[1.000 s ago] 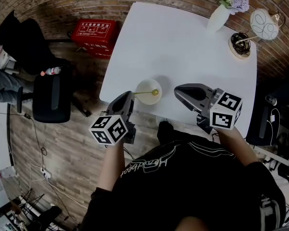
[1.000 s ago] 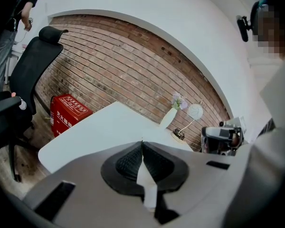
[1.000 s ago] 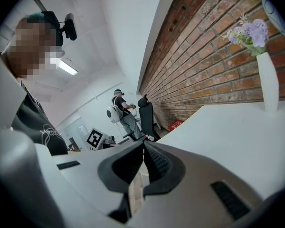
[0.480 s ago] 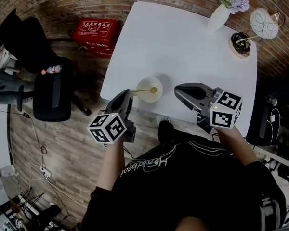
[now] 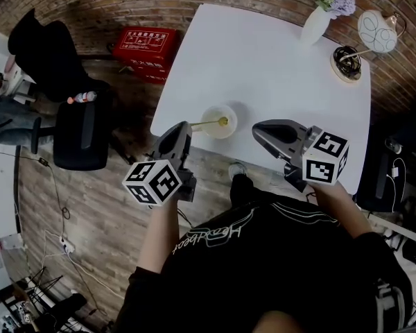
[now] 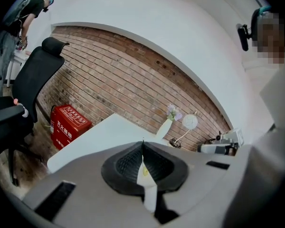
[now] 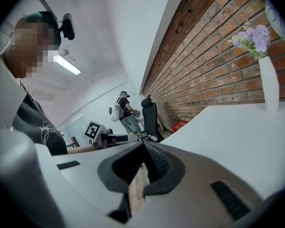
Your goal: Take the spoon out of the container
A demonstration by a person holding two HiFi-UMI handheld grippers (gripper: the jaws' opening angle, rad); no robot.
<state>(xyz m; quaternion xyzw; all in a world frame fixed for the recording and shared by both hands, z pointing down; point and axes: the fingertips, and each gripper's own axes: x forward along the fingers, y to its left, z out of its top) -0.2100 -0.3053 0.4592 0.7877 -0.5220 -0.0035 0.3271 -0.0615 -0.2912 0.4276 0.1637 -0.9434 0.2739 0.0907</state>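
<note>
A round white container (image 5: 215, 114) sits at the front edge of the white table (image 5: 277, 61). The spoon (image 5: 206, 123) has a thin handle and a yellowish bowl, and lies nearly level with that bowl inside the container's rim. My left gripper (image 5: 183, 132) is shut on the handle's near end, just off the table's edge. In the left gripper view the jaws meet, and the handle (image 6: 142, 145) shows as a thin sliver at their tips. My right gripper (image 5: 261, 130) hovers to the right of the container, shut and holding nothing.
At the table's far right stand a white vase of purple flowers (image 5: 317, 19) and a small lamp (image 5: 374, 33) with a coiled cable. On the floor to the left are a red box (image 5: 140, 45) and a black office chair (image 5: 80, 134). A person stands far off in the right gripper view.
The head view has shifted slightly. My left gripper's cube has drifted a little to the left, still holding the spoon. The spoon bowl stays at the container, and the right gripper has hardly moved.
</note>
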